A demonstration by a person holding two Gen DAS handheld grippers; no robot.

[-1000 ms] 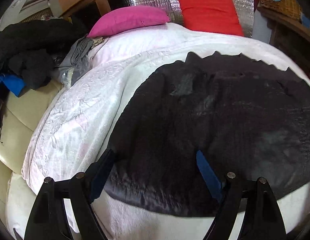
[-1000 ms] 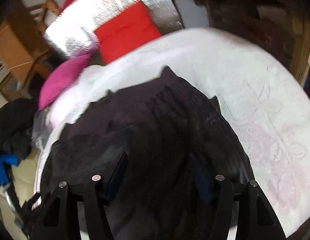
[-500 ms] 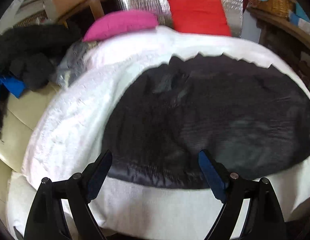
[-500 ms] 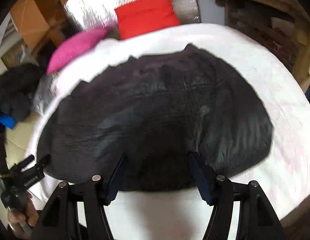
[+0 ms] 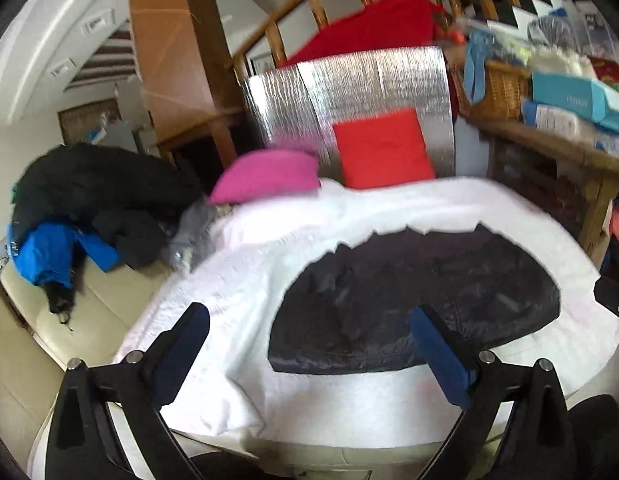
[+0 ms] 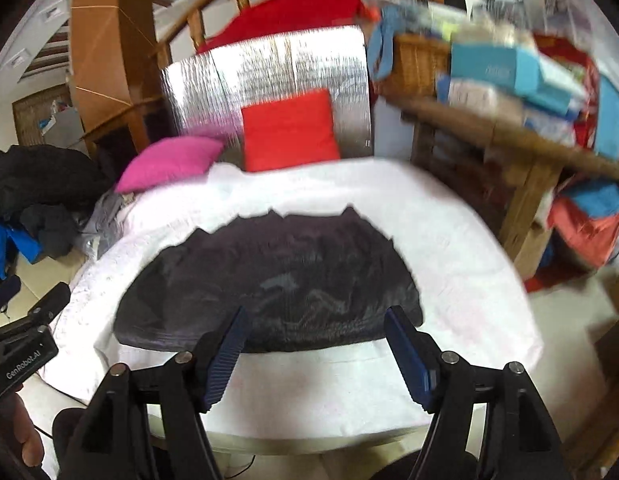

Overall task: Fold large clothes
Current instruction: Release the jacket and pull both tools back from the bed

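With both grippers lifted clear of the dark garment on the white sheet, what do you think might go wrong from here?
1. The dark garment lies loosely folded with a jagged far edge; left alone, the fold may be uneven.
2. It sits near the front edge of the white sheet, so a careless tug might slide it off.
3. The left gripper and right gripper, both open and empty, are close together and could collide.

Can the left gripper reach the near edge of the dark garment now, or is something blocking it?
Probably yes. The left gripper is open and empty, and only bare white cover lies between it and the dark garment.
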